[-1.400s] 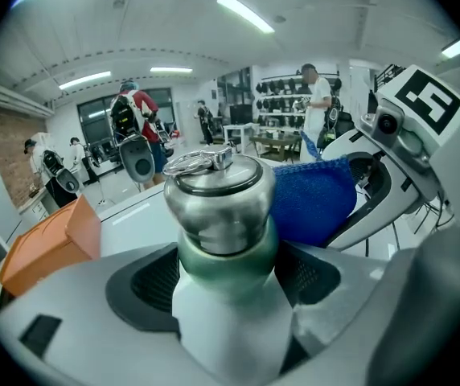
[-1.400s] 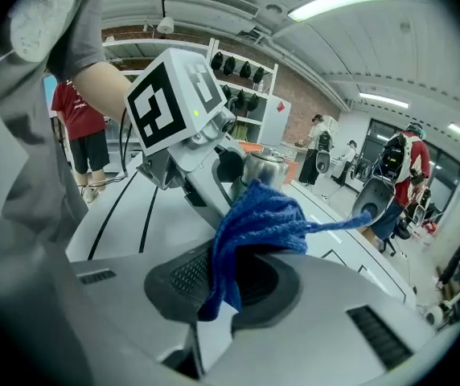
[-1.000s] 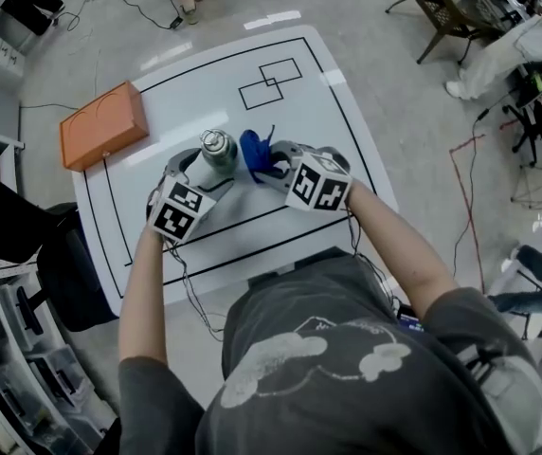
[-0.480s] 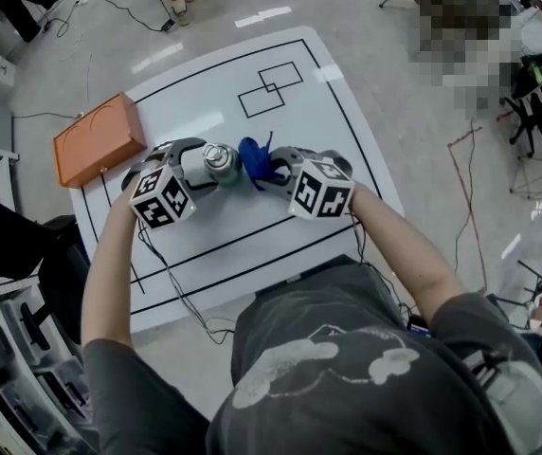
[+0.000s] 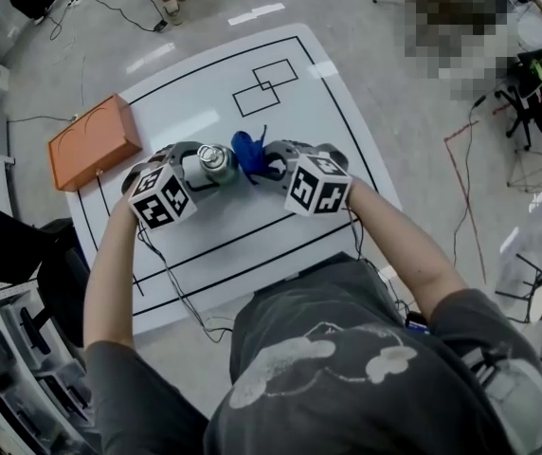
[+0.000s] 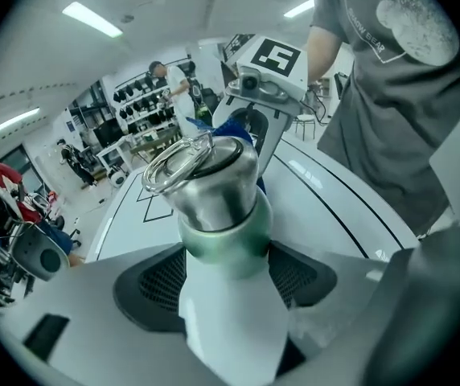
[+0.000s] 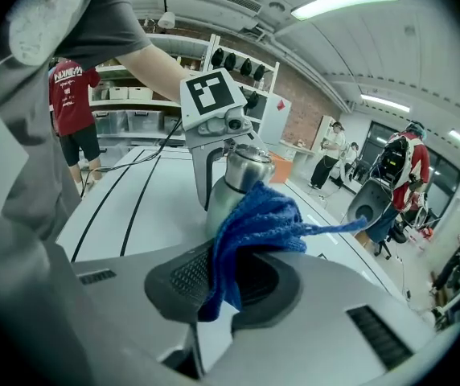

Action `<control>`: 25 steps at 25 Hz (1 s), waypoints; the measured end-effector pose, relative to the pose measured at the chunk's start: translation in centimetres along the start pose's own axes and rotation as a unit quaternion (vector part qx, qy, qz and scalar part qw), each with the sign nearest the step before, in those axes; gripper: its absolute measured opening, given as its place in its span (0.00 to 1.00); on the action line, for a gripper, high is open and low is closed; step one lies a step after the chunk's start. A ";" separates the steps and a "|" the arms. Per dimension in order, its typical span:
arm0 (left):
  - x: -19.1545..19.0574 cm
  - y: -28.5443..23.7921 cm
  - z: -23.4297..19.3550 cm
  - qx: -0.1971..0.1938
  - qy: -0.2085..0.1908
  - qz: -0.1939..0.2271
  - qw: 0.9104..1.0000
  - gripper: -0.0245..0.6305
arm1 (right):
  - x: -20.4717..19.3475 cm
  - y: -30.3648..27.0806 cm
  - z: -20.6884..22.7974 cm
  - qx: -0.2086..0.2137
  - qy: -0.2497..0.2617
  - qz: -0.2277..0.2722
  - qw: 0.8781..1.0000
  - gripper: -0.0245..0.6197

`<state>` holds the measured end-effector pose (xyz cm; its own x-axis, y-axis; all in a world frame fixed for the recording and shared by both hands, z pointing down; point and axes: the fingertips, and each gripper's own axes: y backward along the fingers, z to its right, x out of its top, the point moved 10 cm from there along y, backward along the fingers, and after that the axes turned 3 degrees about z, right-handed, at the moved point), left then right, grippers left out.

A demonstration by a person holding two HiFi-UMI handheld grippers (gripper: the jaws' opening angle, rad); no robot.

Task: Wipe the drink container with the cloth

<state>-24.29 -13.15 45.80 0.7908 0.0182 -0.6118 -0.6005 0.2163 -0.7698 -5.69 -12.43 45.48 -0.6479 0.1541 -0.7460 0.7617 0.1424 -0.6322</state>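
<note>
Overhead first, in the head view the white surface (image 5: 214, 83) with black lines carries an orange box (image 5: 94, 140) at its far left edge, and the person's torso cuts off its near edge. The left hand-held gripper (image 5: 195, 165) holds the drink container (image 5: 216, 159) over the middle of the surface. Only its steel cap and a bit of pale body show, so whether its base touches the surface cannot be told. The right hand-held gripper (image 5: 273, 159) carries the blue cloth (image 5: 249, 152), which sits against the cap's right side. Marker cubes cover much of both sets of jaws. Cables trail over the grey floor, and chairs stand off to the right.

The left gripper view shows the pads clamped on the container's white body. These jaws have just been closing with the container between them. Its base is hidden low in the frame, and the cloth is mostly behind it. Shelving and standing people fill the background.

The right gripper view shows the jaws pinched together on the bunched cloth (image 7: 254, 232), which hides the container's lower half. Strip lights, a brick wall and more people lie beyond.
</note>
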 end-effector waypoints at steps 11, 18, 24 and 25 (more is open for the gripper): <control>-0.4 0.0 1.7 0.063 0.097 0.006 0.993 0.52 | 0.7 -1.1 -1.6 0.014 0.002 -0.010 1.000 0.10; -0.4 0.0 2.9 0.115 0.161 0.009 0.980 0.51 | 1.4 -1.2 -3.1 0.013 -0.001 -0.004 1.000 0.10; -0.1 0.0 3.7 0.152 0.211 -0.006 0.965 0.51 | 2.4 -1.4 -4.3 0.015 0.008 0.001 1.000 0.10; 0.0 -0.1 3.8 0.158 0.220 -0.008 0.963 0.51 | 2.6 -1.3 -4.4 0.015 0.010 0.001 1.000 0.10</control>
<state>-23.80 -9.49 46.54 0.6306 -0.3882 -0.6721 -0.4682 0.5004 -0.7283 -8.43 -7.90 45.30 -0.6461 0.1749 -0.7429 0.7627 0.1124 -0.6369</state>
